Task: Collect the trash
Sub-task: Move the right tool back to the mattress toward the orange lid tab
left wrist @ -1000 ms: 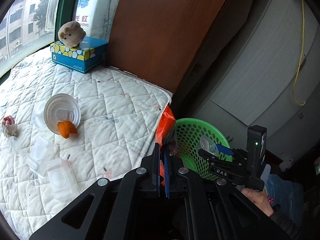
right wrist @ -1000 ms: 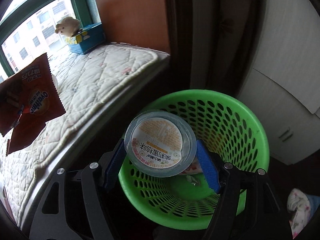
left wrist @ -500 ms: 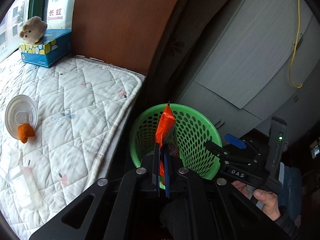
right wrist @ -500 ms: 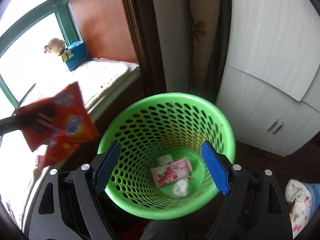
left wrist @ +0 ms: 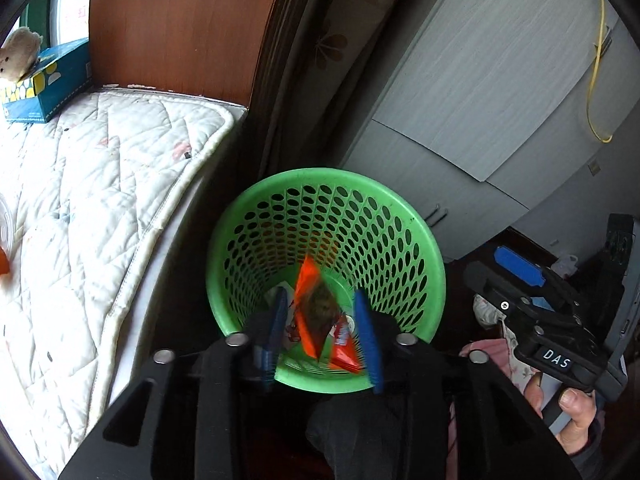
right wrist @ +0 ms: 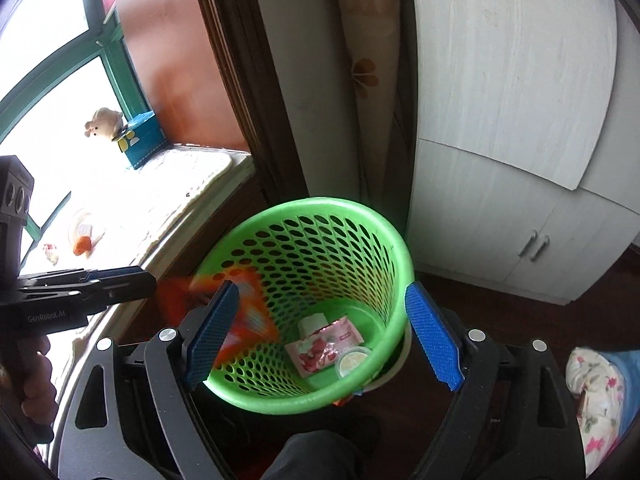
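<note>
A green perforated basket (left wrist: pixel 400 216) (right wrist: pixel 384 236) stands on the floor beside the window seat. My left gripper (left wrist: pixel 322 332) is open above its near rim. An orange-red snack wrapper (left wrist: pixel 310 312) hangs loose between the fingers, inside the basket; it shows blurred in the right wrist view (right wrist: pixel 248 312). My right gripper (right wrist: pixel 322 336) is open and empty over the basket. A pink wrapper (right wrist: pixel 324 346) and a small round lidded cup (right wrist: pixel 354 360) lie at the bottom. The left gripper also shows from the side in the right wrist view (right wrist: pixel 116 280).
A white quilted pad (left wrist: pixel 80 184) covers the window seat, with a blue tissue box (left wrist: pixel 48 84) and plush toy (left wrist: pixel 18 56) at the back. An orange scrap and a white lid (right wrist: pixel 82 236) lie on the pad. Grey cabinets (right wrist: pixel 500 208) stand behind the basket.
My left gripper has opened and let go of the orange-red wrapper, which is dropping into the basket. Both grippers have shifted slightly over the basket.
</note>
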`<action>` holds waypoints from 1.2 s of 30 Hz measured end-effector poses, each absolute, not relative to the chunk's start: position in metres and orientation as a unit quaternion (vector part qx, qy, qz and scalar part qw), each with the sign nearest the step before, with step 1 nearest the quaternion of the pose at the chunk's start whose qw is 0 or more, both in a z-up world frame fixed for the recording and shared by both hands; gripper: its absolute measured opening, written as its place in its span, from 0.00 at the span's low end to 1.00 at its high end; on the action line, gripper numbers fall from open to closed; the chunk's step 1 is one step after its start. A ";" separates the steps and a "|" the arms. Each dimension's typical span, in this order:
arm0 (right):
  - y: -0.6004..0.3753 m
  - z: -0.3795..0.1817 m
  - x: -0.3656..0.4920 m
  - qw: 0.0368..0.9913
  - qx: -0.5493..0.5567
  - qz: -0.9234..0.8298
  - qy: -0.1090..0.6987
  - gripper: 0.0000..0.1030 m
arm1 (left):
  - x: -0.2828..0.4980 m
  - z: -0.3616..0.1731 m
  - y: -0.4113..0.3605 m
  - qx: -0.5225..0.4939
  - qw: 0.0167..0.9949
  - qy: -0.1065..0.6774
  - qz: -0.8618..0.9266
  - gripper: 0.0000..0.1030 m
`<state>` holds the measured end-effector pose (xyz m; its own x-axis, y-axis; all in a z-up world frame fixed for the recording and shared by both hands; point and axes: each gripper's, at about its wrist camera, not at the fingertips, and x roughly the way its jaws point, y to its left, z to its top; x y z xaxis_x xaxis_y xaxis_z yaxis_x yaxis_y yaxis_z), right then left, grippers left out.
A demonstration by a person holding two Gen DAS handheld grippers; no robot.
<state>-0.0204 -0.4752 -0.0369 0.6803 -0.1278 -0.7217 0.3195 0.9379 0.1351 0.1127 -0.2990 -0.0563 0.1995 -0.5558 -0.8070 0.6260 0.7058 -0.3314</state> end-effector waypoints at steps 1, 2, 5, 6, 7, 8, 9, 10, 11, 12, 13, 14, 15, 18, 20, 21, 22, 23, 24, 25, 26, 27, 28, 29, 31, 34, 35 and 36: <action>-0.475 -0.037 -0.021 0.908 0.127 -0.123 0.380 0.82 | 0.113 -0.057 -0.298 0.033 0.772 0.505 -0.384 0.38; -0.475 -0.037 -0.021 0.908 0.128 -0.122 0.380 0.82 | 0.113 -0.057 -0.295 0.032 0.773 0.505 -0.382 0.43; -0.472 -0.036 -0.021 0.908 0.128 -0.117 0.380 0.82 | 0.112 -0.056 -0.285 0.031 0.779 0.502 -0.376 0.43; -0.470 -0.036 -0.020 0.909 0.128 -0.113 0.380 0.82 | 0.112 -0.054 -0.280 0.029 0.781 0.500 -0.372 0.43; -0.467 -0.036 -0.020 0.910 0.127 -0.110 0.380 0.83 | 0.113 -0.052 -0.274 0.026 0.785 0.498 -0.368 0.43; -0.464 -0.035 -0.019 0.911 0.125 -0.106 0.379 0.83 | 0.113 -0.050 -0.266 0.024 0.789 0.496 -0.363 0.43; -0.460 -0.034 -0.018 0.912 0.122 -0.103 0.379 0.84 | 0.114 -0.048 -0.259 0.023 0.794 0.493 -0.356 0.44; -0.456 -0.034 -0.016 0.912 0.120 -0.099 0.379 0.85 | 0.114 -0.045 -0.251 0.023 0.799 0.490 -0.347 0.47; -0.452 -0.034 -0.014 0.913 0.119 -0.095 0.379 0.85 | 0.114 -0.042 -0.243 0.023 0.806 0.487 -0.337 0.47; -0.448 -0.033 -0.013 0.914 0.118 -0.090 0.379 0.85 | 0.115 -0.040 -0.235 0.023 0.810 0.484 -0.329 0.47; -0.443 -0.033 -0.010 0.914 0.116 -0.085 0.379 0.85 | 0.116 -0.038 -0.226 0.021 0.815 0.482 -0.320 0.47; -0.438 -0.032 -0.008 0.915 0.114 -0.080 0.379 0.85 | 0.117 -0.036 -0.217 0.017 0.820 0.480 -0.311 0.47; -0.433 -0.031 -0.005 0.915 0.112 -0.075 0.380 0.85 | 0.119 -0.034 -0.207 0.012 0.825 0.478 -0.301 0.47; -0.417 -0.029 0.003 0.917 0.104 -0.060 0.380 0.86 | 0.123 -0.026 -0.176 0.003 0.842 0.468 -0.267 0.49; -0.407 -0.028 0.008 0.918 0.100 -0.051 0.380 0.86 | 0.126 -0.022 -0.155 -0.003 0.854 0.460 -0.243 0.50; -0.401 -0.027 0.011 0.918 0.097 -0.046 0.381 0.87 | 0.127 -0.019 -0.143 -0.006 0.860 0.456 -0.230 0.50; -0.396 -0.026 0.014 0.919 0.094 -0.041 0.381 0.87 | 0.128 -0.017 -0.131 -0.008 0.865 0.453 -0.215 0.50; -0.390 -0.025 0.017 0.919 0.091 -0.036 0.381 0.87 | 0.131 -0.016 -0.121 -0.012 0.870 0.450 -0.200 0.50; -0.385 -0.024 0.020 0.919 0.089 -0.031 0.382 0.87 | 0.133 -0.014 -0.107 -0.016 0.875 0.446 -0.185 0.50; -0.380 -0.024 0.023 0.920 0.087 -0.027 0.382 0.87 | 0.135 -0.013 -0.095 -0.022 0.880 0.443 -0.170 0.53; -0.375 -0.023 0.025 0.920 0.085 -0.021 0.382 0.87 | 0.137 -0.011 -0.081 -0.028 0.885 0.439 -0.151 0.56; -0.370 -0.023 0.027 0.920 0.083 -0.017 0.382 0.87 | 0.139 -0.010 -0.069 -0.035 0.889 0.436 -0.136 0.57; -0.364 -0.022 0.030 0.920 0.081 -0.012 0.382 0.87 | 0.142 -0.009 -0.057 -0.040 0.892 0.433 -0.122 0.57; -0.359 -0.022 0.033 0.920 0.080 -0.008 0.383 0.87 | 0.145 -0.009 -0.044 -0.043 0.896 0.429 -0.107 0.63; -0.347 -0.021 0.038 0.921 0.075 0.001 0.383 0.87 | 0.149 -0.008 -0.021 -0.043 0.904 0.420 -0.068 0.77; -0.330 -0.020 0.046 0.920 0.066 0.014 0.385 0.87 | 0.157 -0.008 0.010 -0.048 0.911 0.409 -0.031 0.77; -0.325 -0.020 0.048 0.920 0.063 0.018 0.386 0.87 | 0.160 -0.010 0.019 -0.049 0.911 0.408 -0.019 0.78; -0.320 -0.020 0.051 0.920 0.061 0.022 0.387 0.87 | 0.163 -0.011 0.027 -0.050 0.911 0.409 -0.008 0.78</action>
<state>0.0509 -0.3198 -0.0197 0.6991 0.0875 -0.7097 0.0078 0.9915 0.1299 0.1626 0.0267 -0.0115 0.6658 -0.0547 -0.7441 -0.0271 0.9949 -0.0974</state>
